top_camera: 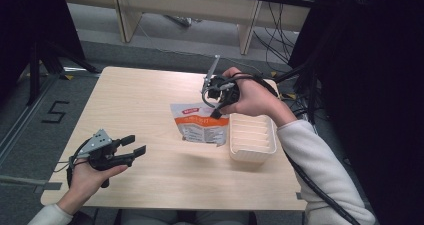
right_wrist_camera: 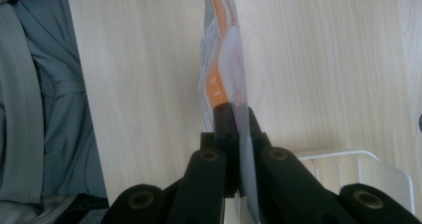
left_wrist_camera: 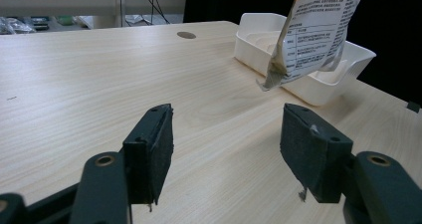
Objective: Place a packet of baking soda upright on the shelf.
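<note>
Above a pale wooden table point(top_camera: 150, 115), our right gripper point(top_camera: 218, 111) clamps the top edge of an orange-and-white pouch point(top_camera: 202, 125), its black jaws pressed together on the thin foil as the right gripper view shows edge-on. The pouch hangs from that grip with its lower end off the tabletop, swinging free just in front of a white ribbed tray point(top_camera: 252, 137) that sits at the table's right side; in the left gripper view the pouch's bottom corner overlaps the tray's near wall, though we cannot tell whether the two touch.

Our left gripper point(top_camera: 135, 150) rests well apart from the pouch, near the table's front left corner, held in our left hand point(top_camera: 90, 177). Its jaws stand wide apart with nothing between them but bare wood, pointing toward the tray and the dangling pouch.

A round grommet hole point(left_wrist_camera: 186, 35) marks the table's far side. Beyond the table stand light wooden furniture legs and trailing cables on a grey floor.
</note>
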Demonstrator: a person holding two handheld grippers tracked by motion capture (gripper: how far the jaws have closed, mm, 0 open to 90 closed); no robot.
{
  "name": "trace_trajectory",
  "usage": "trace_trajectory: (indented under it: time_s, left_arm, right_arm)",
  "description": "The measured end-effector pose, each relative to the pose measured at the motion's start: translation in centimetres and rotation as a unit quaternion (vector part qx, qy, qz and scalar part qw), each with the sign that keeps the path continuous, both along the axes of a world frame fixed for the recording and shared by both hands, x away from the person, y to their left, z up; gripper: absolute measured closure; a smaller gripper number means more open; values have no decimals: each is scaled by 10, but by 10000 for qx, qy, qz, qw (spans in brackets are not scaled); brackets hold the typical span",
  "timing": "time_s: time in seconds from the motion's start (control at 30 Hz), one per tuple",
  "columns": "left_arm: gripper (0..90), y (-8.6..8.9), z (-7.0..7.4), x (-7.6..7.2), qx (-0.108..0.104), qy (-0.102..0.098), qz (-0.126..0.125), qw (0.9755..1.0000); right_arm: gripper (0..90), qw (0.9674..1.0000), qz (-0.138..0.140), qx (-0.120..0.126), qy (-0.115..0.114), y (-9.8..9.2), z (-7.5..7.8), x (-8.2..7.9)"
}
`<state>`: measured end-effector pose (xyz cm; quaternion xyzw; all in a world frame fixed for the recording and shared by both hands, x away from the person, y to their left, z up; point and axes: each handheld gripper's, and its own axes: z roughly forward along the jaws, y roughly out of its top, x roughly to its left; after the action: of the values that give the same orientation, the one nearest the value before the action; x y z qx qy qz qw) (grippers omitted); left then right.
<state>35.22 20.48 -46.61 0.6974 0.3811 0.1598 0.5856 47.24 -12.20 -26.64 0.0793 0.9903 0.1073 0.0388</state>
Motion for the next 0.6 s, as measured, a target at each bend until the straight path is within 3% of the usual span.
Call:
trace_trajectory:
  time_s: [0.1, 0.13, 0.2, 0.23, 0.27, 0.3, 0.37, 0.6]
  left_arm:
    - [371, 1, 1, 1, 70, -61, -10, 10000]
    - [371, 1, 0, 1, 56, -41, -7, 10000]
    - [371, 2, 0, 1, 77, -30, -8, 10000]
    - [371, 1, 0, 1, 61, -18, -2, 10000]
    - [371, 1, 0, 1, 73, -23, -7, 10000]
    - [371, 1, 0, 1, 72, -20, -8, 10000]
    - [371, 1, 0, 1, 86, -38, -37, 9999]
    - [371, 1, 0, 1, 80, -34, -23, 10000]
  right_arm:
    - [900, 9999, 104, -8, -10, -3, 1, 2]
    - [900, 9999, -115, -113, 43, -3, 3, -1]
    - [900, 10000, 74, -45, -12, -5, 3, 1]
    - [900, 9998, -124, -118, 42, -5, 5, -1]
    - [900, 10000, 25, -74, -5, -6, 5, 0]
    - [900, 9999, -122, -117, 16, -7, 7, -1]
    - [900, 9999, 9, -121, -8, -9, 8, 0]
    - [900, 9999, 7, -154, 3, -15, 12, 0]
